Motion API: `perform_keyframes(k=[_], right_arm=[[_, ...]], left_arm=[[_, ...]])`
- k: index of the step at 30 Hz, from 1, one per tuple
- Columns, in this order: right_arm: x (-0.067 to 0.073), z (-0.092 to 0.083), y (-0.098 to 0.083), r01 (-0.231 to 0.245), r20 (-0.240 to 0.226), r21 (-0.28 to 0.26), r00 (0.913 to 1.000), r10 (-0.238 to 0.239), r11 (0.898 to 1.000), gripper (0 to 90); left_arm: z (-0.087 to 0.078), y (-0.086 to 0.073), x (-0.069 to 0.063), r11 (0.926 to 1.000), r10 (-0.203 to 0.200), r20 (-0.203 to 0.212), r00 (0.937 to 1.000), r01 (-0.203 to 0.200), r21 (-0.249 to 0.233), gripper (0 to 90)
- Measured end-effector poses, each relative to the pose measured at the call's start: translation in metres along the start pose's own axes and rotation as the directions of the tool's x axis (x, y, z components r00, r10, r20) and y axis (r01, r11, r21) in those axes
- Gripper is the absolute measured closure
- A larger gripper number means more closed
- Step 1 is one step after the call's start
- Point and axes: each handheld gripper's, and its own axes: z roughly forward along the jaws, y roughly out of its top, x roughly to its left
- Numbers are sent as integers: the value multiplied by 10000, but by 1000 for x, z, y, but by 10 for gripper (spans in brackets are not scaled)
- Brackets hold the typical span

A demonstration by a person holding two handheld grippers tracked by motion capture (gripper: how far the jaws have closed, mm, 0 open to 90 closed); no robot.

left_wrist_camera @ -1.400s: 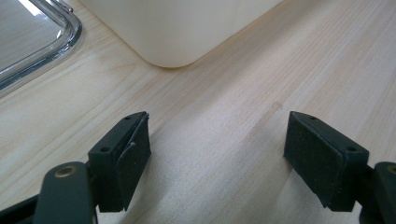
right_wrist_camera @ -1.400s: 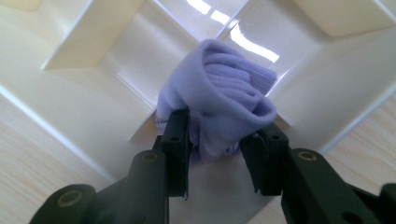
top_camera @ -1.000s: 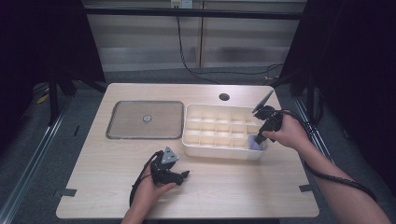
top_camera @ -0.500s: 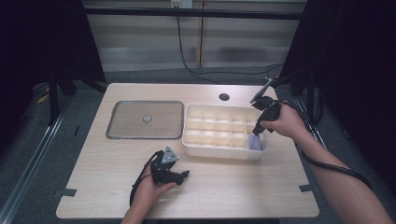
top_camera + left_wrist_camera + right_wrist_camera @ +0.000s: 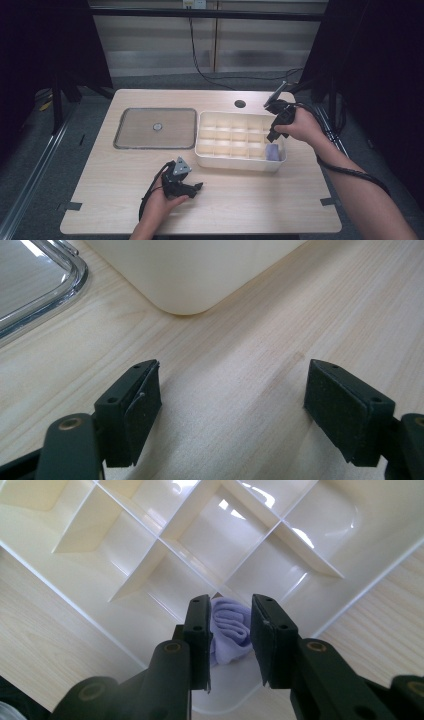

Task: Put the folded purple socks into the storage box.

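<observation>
A white divided organizer tray [image 5: 235, 161] sits on the right half of the table. A crumpled purple cloth [image 5: 272, 151] lies in its near right corner compartment. My right gripper [image 5: 273, 137] hangs just above that compartment, pointing down. In the right gripper view the cloth [image 5: 231, 627] lies below and beyond the right gripper [image 5: 231, 600], whose jaws stand a narrow gap apart and press on nothing. My left gripper [image 5: 197, 186] rests on the table in front of the tray. Its jaws are wide apart with bare wood between them in the left gripper view [image 5: 234, 370].
A shallow metal tray [image 5: 120, 145] with a small round piece [image 5: 158, 127] lies left of the organizer; its rim [image 5: 40, 295] and the organizer's corner [image 5: 185, 275] appear ahead of the left gripper. A round hole [image 5: 240, 104] is at the table's far edge.
The right gripper has lifted up and back from the corner compartment, leaving the purple cloth lying in it. The left gripper has stayed put.
</observation>
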Motion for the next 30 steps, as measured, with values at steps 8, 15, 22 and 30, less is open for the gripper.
perform_keyframes(k=[8, 15, 22, 30], right_arm=[[3, 12, 1, 126, 64, 260, 9999, -128, 9996, 754], [3, 19, -2, 111, 107, 419, 9999, -116, 9991, 790], [4, 23, -6, 163, 266, 508, 9995, -177, 9986, 795], [3, 30, -10, 121, 150, 505, 9998, -129, 9987, 851]], left_arm=[[0, 0, 0, 10000, 2, -4, 10000, -2, 2, 222], [0, 0, 0, 10000, 1, -3, 10000, -1, -2, 222], [0, 0, 0, 10000, 2, -7, 10000, -2, -2, 222], [0, 0, 0, 10000, -6, -12, 10000, 6, -30, 222]])
